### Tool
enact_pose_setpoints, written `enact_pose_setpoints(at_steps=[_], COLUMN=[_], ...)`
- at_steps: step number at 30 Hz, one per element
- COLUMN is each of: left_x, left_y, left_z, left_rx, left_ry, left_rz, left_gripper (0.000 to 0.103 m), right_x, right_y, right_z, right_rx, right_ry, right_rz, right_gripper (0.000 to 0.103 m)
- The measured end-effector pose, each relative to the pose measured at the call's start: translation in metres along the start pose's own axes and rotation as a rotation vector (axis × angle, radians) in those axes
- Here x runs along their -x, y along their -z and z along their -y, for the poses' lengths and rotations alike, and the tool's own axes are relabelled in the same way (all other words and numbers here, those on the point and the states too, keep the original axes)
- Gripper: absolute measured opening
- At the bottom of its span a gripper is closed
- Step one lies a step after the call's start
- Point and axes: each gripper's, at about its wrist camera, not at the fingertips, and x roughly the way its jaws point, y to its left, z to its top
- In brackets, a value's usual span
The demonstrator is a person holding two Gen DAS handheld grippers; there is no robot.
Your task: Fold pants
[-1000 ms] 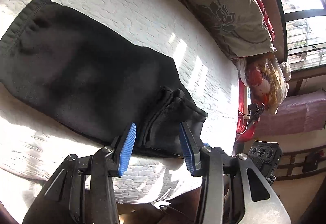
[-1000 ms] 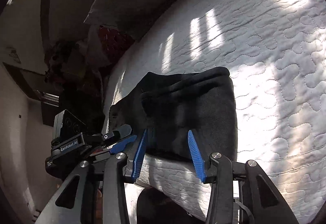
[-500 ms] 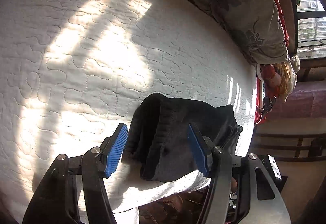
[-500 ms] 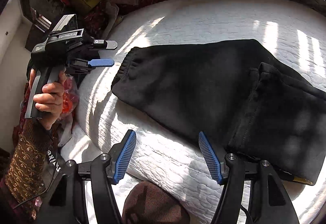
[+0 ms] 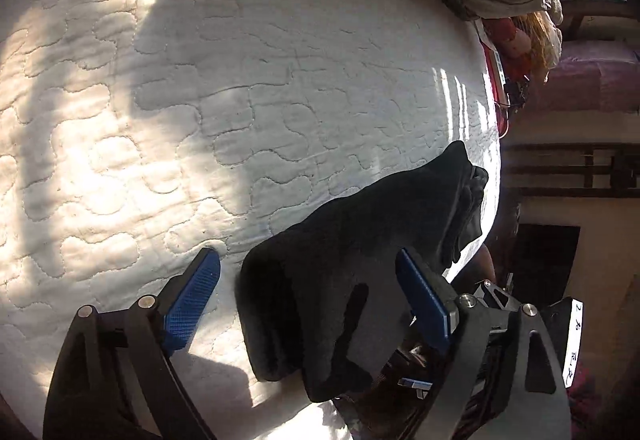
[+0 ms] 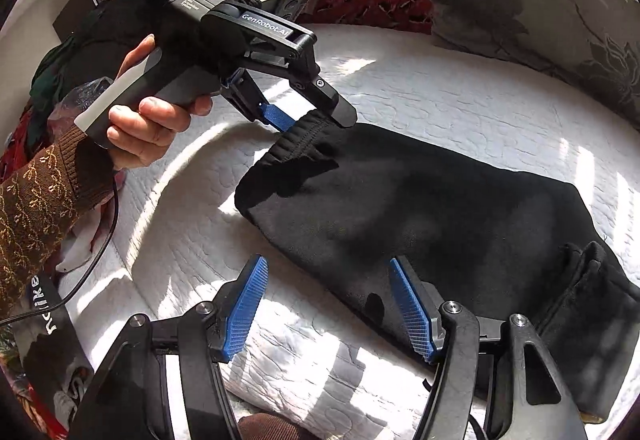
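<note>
On the white quilted mattress (image 6: 420,96) lay the black sweatpants (image 6: 440,216), stretched from the elastic waistband (image 6: 298,132) at left to the stacked leg cuffs (image 6: 592,304) at near right. At far left, the left gripper (image 6: 310,118), held in the person's left hand (image 6: 148,120), straddled the waistband's far corner, fingers apart on either side of the cloth and not yet pinching; its own camera showed the same gap, with the bunched fabric between the blue pads (image 5: 192,300). Nearer, the right gripper (image 6: 328,310) hovered at the near edge of the garment, fingers wide apart, the right-hand pad just over the fabric and the other over bare mattress.

Risks, as judged: the left fingers might close on only the top layer of waistband, so the lower layer would drag and the fold would skew. With the right gripper holding nothing, a one-sided lift could twist the garment. The leg cuffs sat close to the mattress's near edge and could slip off if pulled that way.
</note>
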Motion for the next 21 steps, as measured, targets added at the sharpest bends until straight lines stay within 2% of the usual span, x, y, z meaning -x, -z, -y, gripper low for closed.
enact_pose_setpoints(at_steps=[2,5,7,8,9,14,17,21], left_x=[0.001,0.002,0.002,0.002,0.001,0.004,0.002,-0.004], left_y=[0.003,0.003,0.003,0.004,0.004,0.003,0.001,-0.002], left_z=[0.002,0.011,0.021,0.024,0.025,0.017,0.007,-0.004], left_rx=[-0.022,-0.032,-0.052,-0.057,-0.055,0.016,0.069,0.135], left_ry=[0.005,0.073,0.035,0.008,-0.016,-0.031,-0.035,-0.012], left_rz=[0.013,0.033,0.049,0.050,0.049,0.047,0.038,0.018], left_gripper=[0.093,0.092,0.082,0.071,0.065,0.044,0.044,0.044], right_x=[-0.001,-0.004,-0.010,-0.011,-0.013,-0.031,-0.052,-0.082], right_y=[0.000,-0.001,-0.005,-0.007,-0.009,-0.017,-0.020,-0.022], right_z=[-0.006,-0.010,-0.016,-0.018,-0.023,-0.055,-0.077,-0.090], right_rx=[0.001,-0.001,-0.002,-0.001,0.004,0.062,0.137,0.236], right_ry=[0.004,0.030,0.045,0.057,0.066,0.119,0.175,0.301], right_rz=[0.002,0.008,0.014,0.020,0.031,0.085,0.097,0.097], right_gripper=[0.065,0.065,0.065,0.065,0.066,0.073,0.073,0.071])
